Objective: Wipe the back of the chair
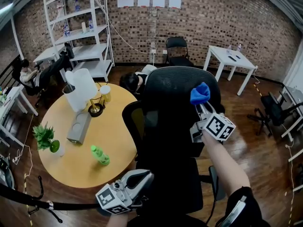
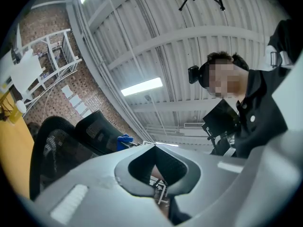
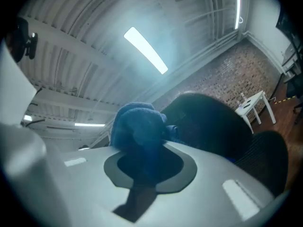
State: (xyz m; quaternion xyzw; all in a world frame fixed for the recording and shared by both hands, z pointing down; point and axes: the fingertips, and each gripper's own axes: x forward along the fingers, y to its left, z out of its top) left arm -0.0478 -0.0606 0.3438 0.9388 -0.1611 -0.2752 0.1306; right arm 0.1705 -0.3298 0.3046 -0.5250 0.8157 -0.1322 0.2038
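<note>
Overhead, the black chair (image 1: pixel 170 108) stands in the middle of the head view with its mesh back towards the camera, just beside the round yellow table (image 1: pixel 113 145). The right gripper (image 1: pixel 201 103) is up at the upper right part of the chair back, jaws pinched onto a blue cloth (image 1: pixel 200 93) that bunches out past the tips. From this view the cloth overlaps the top edge of the back; whether it presses on the mesh I cannot tell. In the right gripper view the same gripper (image 3: pixel 149 148) shows the cloth (image 3: pixel 139 124) wadded between the jaws and filling the hollow behind them, with the dark curve of the chair (image 3: pixel 213 122) just to its right under the ceiling lights.

The left gripper (image 1: pixel 144 176) hangs low at the bottom of the head view, by the lower left of the chair back and well apart from the cloth. In the left gripper view its tips (image 2: pixel 154 146) meet with nothing between them, and the camera looks upward past the chair (image 2: pixel 61 145) to the cloth (image 2: pixel 124 141) in the distance.

On the table lie a green bottle (image 1: pixel 100 155) on its side and a small potted plant (image 1: pixel 45 137) near the left edge
</note>
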